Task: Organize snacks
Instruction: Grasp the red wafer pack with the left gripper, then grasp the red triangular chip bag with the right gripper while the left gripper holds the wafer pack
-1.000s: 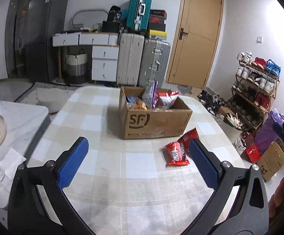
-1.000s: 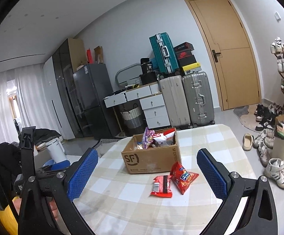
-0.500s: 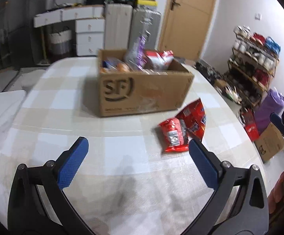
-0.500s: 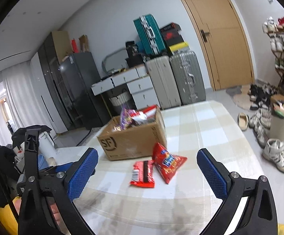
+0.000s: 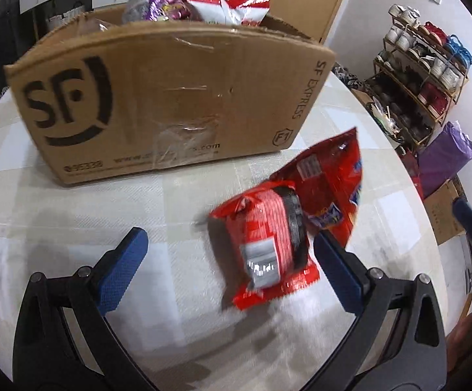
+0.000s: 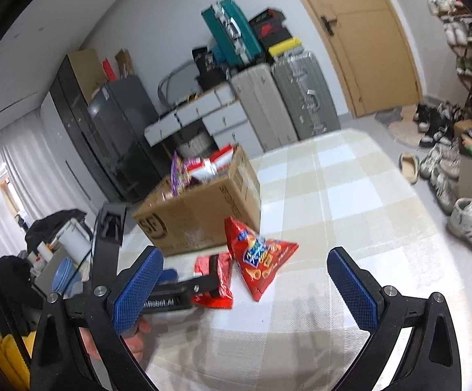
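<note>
Left wrist view first: our left gripper has dropped low over the table in the last second, and its spread jaws now flank the small red packet, the right finger touching its edge, nothing pinched yet. A second ago the same packet lay well ahead of us, so we judge the pick is about to begin. Just behind it, and partly under it, lies the red chip bag. That makes two loose snacks (both red) on the checked cloth. Beyond them stands one cardboard box, already stuffed with several packets we cannot count. From the right wrist, our right gripper hangs wide open and empty, back from the chip bag.
</note>
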Demonstrator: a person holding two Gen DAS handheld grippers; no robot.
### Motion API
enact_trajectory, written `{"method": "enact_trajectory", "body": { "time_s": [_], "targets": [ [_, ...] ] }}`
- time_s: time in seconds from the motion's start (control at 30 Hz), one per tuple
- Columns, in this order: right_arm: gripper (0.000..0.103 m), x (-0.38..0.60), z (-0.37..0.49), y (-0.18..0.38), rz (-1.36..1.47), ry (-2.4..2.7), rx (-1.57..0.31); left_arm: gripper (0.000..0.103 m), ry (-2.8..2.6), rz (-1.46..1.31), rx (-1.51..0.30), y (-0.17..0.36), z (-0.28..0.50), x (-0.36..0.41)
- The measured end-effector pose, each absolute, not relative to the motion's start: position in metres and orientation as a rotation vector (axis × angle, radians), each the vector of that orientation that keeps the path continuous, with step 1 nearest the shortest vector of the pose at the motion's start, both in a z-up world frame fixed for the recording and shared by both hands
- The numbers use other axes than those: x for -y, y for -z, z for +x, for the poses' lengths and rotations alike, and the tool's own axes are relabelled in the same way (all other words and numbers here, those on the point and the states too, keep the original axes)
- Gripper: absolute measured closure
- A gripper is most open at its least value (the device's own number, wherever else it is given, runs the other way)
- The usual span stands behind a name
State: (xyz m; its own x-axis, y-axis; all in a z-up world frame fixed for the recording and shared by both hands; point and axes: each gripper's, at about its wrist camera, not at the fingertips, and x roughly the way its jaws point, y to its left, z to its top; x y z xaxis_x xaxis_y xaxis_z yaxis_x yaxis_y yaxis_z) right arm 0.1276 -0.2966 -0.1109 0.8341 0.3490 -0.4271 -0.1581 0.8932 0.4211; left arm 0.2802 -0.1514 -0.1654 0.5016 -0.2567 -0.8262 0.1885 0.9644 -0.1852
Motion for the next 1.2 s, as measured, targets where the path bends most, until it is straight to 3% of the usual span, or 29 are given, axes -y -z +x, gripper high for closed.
{"method": "enact_trajectory", "body": {
  "time_s": [0.23,0.37,0.47,1.03,1.07,1.17,1.2],
  "targets": [
    [0.000,0.281,0.184,0.129,0.253,-0.287,-0.650,0.011,0.270,-0.059,-0.989,0.179,0.307,0.169],
    [0.000,0.272,0.207,0.132,0.199,-0.302,-0.675,0.047,0.319,-0.094,-0.983,0.178,0.316,0.172],
    [0.000,0.272,0.215,0.134,0.213,-0.299,-0.685,0.056,0.359,-0.123,-0.987,0.178,0.324,0.174],
    [0.002,0.231,0.224,0.136,0.001,-0.315,-0.739,0.058,0.382,-0.187,-0.941,0.153,0.305,0.150],
    [0.005,0.229,0.228,0.138,-0.022,-0.313,-0.745,0.058,0.378,-0.190,-0.936,0.150,0.300,0.147],
    [0.031,0.220,0.244,0.147,-0.092,-0.314,-0.797,0.058,0.368,-0.205,-0.922,0.144,0.280,0.137],
    [0.034,0.219,0.252,0.153,-0.101,-0.310,-0.837,0.058,0.362,-0.212,-0.918,0.142,0.278,0.132]
  ]
}}
